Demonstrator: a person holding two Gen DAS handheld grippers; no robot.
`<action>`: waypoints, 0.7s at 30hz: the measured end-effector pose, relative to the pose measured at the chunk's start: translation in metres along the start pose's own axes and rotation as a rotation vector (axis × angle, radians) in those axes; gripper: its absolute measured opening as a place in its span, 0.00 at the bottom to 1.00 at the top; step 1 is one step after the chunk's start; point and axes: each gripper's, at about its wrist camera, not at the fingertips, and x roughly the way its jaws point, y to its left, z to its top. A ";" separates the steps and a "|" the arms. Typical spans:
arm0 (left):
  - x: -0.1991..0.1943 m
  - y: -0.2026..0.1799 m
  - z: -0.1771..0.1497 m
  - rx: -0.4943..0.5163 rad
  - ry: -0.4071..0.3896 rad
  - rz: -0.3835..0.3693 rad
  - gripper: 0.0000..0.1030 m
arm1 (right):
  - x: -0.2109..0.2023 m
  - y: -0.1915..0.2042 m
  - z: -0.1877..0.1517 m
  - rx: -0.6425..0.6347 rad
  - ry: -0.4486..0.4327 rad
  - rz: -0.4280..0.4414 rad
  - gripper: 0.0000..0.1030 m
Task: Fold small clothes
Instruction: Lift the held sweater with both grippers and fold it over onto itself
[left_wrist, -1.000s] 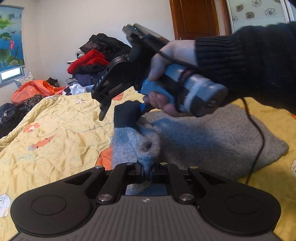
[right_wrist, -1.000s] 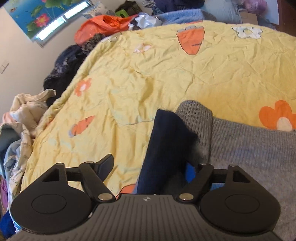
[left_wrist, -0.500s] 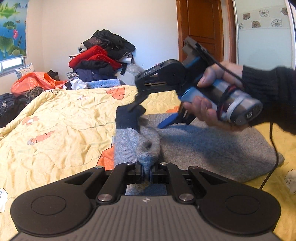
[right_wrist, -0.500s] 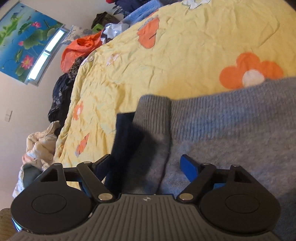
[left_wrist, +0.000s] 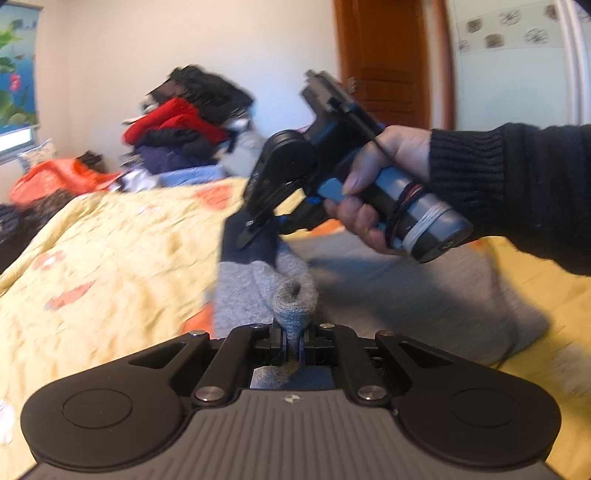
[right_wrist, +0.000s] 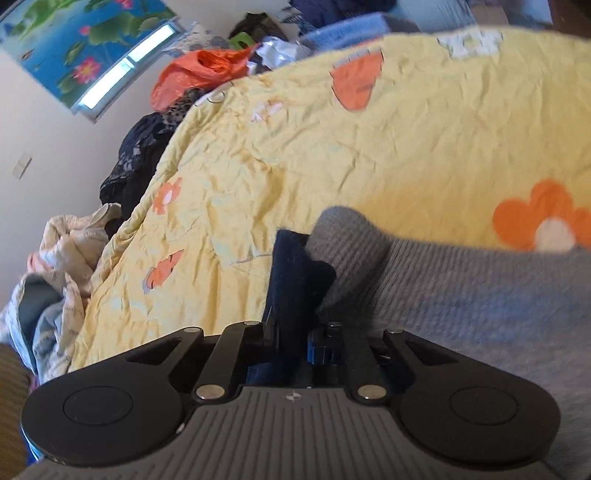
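Note:
A grey knitted sweater (left_wrist: 406, 295) with a navy cuff (left_wrist: 247, 240) lies on the yellow flowered quilt (left_wrist: 110, 258). My left gripper (left_wrist: 291, 343) is shut on a bunched fold of the grey sleeve (left_wrist: 293, 306). My right gripper (right_wrist: 291, 343) is shut on the navy cuff (right_wrist: 295, 273), beside the grey ribbed sleeve end (right_wrist: 351, 251). In the left wrist view the right gripper (left_wrist: 258, 225) is held by a hand in a black sleeve, its fingers on the navy cuff.
A heap of clothes (left_wrist: 184, 129) stands at the bed's far end by an orange bag (left_wrist: 55, 177). A wooden door (left_wrist: 384, 62) is behind. More clothes (right_wrist: 62, 258) lie past the bed's left edge. The sweater's body (right_wrist: 480, 314) spreads to the right.
The right gripper was open around the navy cuff half a second ago; now it has closed on it. The left gripper keeps its hold on the grey fold.

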 end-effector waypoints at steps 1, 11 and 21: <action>0.000 -0.010 0.007 0.013 -0.012 -0.032 0.05 | -0.011 -0.001 0.003 -0.030 -0.003 -0.005 0.17; 0.033 -0.129 0.021 0.186 0.027 -0.314 0.05 | -0.145 -0.093 0.002 -0.122 -0.011 -0.165 0.17; 0.061 -0.169 -0.012 0.309 0.122 -0.328 0.07 | -0.143 -0.174 -0.062 0.045 -0.070 -0.179 0.18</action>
